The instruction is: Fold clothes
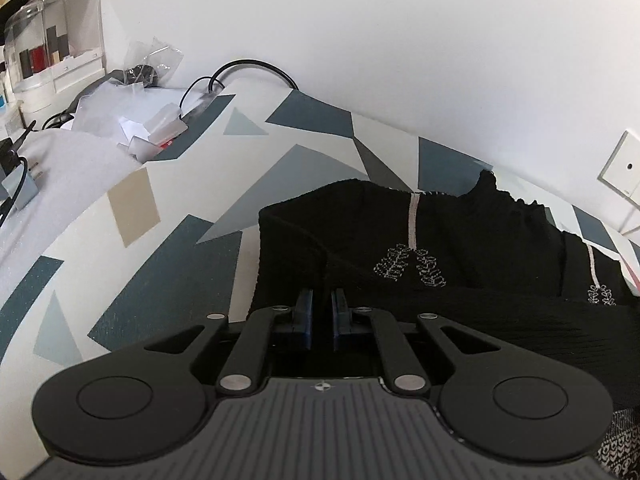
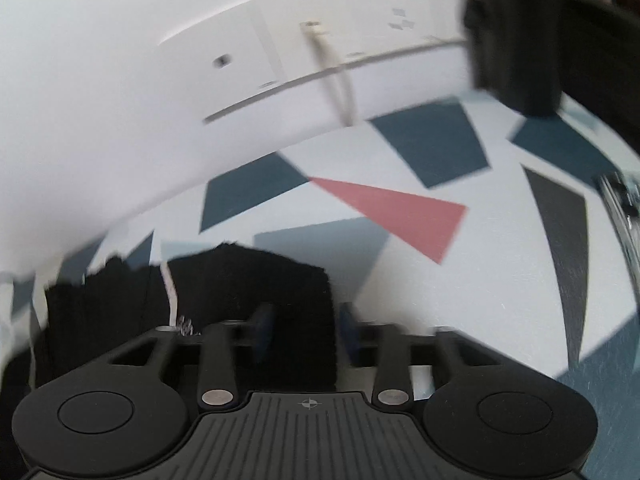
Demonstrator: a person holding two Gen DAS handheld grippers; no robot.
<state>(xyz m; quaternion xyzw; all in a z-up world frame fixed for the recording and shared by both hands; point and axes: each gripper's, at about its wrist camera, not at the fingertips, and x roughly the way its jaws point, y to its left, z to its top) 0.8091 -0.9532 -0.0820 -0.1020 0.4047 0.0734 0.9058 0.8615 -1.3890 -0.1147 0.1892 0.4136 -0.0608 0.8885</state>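
On the geometric-patterned worktop (image 1: 168,216) below a white wall (image 1: 400,40), left gripper (image 1: 321,312) jaws pinch the black garment (image 1: 460,248); right gripper (image 2: 304,328) jaws part-open around its edge.

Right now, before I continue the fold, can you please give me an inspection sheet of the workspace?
Surface: cloth with geometric patches, grey, blue, beige and one pink; it lies flat.
Job's things: black garment with white stripes, partly bunched.
Clutter: plastic bags and paper at the far left edge, clear organiser box behind them.
Grippers: left gripper, jaws nearly closed at the garment's edge; a pinch cannot be confirmed. Right gripper, jaws apart around a garment corner, view blurred.
Cables: black cable looping at the far edge.
Surroundings: white wall, wall plate.
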